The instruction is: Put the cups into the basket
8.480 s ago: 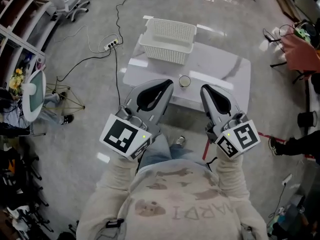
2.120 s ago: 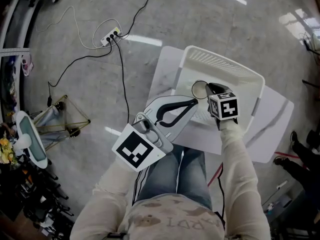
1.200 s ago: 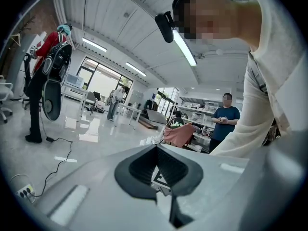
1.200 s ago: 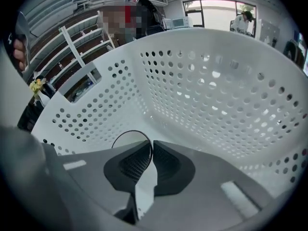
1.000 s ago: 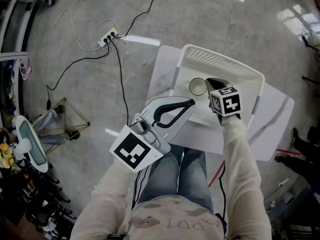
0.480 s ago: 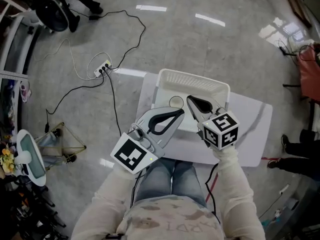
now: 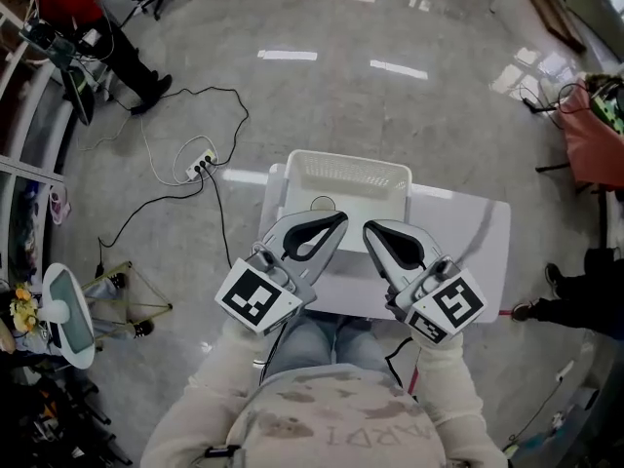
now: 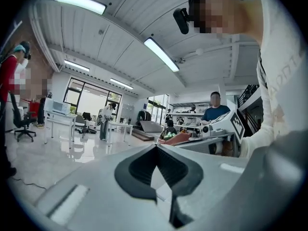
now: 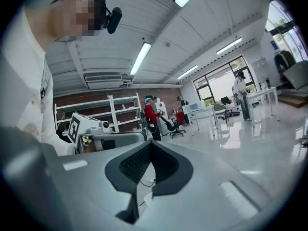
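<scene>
A white slotted basket point(image 7: 351, 175) stands at the far side of a white table point(image 7: 468, 242). One pale cup point(image 7: 323, 205) rests inside it near the front left corner, partly hidden by my left gripper. My left gripper point(image 7: 340, 216) and right gripper point(image 7: 370, 228) are held side by side above the table's near edge, both shut with nothing between the jaws. In the left gripper view my left gripper point(image 8: 155, 146) points up into the room, and so does my right gripper point(image 9: 150, 143) in the right gripper view. Neither of these views shows the cup or the basket.
A power strip with cables point(image 7: 200, 167) lies on the floor left of the table. A person's legs point(image 7: 570, 300) stand at the right edge, with a red cloth point(image 7: 597, 120) further back. Other people and desks point(image 9: 153, 119) fill the room.
My right gripper let go of the cup inside the basket and drew back toward me. Both grippers now sit shut together at the table's near side.
</scene>
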{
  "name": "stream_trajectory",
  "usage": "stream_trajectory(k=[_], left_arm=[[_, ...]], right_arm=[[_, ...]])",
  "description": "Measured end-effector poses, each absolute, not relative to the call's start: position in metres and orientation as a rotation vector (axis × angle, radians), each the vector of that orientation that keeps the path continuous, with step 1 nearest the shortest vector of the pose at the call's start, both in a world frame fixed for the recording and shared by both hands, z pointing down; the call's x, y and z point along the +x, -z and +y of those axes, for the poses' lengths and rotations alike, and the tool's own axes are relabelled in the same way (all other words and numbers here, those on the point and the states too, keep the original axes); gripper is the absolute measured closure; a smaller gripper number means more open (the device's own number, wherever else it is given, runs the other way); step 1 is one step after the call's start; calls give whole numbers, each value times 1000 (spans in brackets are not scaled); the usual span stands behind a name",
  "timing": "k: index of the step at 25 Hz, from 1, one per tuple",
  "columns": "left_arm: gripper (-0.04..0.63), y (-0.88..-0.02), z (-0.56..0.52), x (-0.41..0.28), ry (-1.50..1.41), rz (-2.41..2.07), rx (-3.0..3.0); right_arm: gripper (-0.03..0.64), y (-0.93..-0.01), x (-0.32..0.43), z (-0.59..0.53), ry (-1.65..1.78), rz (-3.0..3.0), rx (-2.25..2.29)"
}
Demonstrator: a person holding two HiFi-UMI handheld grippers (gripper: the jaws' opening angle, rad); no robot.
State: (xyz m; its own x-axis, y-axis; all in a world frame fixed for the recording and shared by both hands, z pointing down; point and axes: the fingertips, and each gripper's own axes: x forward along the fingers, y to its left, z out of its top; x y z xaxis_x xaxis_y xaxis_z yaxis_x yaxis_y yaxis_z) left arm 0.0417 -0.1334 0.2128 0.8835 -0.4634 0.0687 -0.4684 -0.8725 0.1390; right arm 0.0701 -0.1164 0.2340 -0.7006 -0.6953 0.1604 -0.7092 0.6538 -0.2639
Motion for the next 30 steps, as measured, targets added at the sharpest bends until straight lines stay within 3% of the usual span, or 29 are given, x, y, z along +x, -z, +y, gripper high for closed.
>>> stream_trajectory(k=[13, 30], left_arm=[[595, -177, -62, 70, -58, -741, 2918], [594, -154, -33, 46, 4, -856, 2928]], right_arm=[[592, -176, 90, -50, -275, -2924, 1263], [592, -163, 72, -22, -252, -2956, 1203]])
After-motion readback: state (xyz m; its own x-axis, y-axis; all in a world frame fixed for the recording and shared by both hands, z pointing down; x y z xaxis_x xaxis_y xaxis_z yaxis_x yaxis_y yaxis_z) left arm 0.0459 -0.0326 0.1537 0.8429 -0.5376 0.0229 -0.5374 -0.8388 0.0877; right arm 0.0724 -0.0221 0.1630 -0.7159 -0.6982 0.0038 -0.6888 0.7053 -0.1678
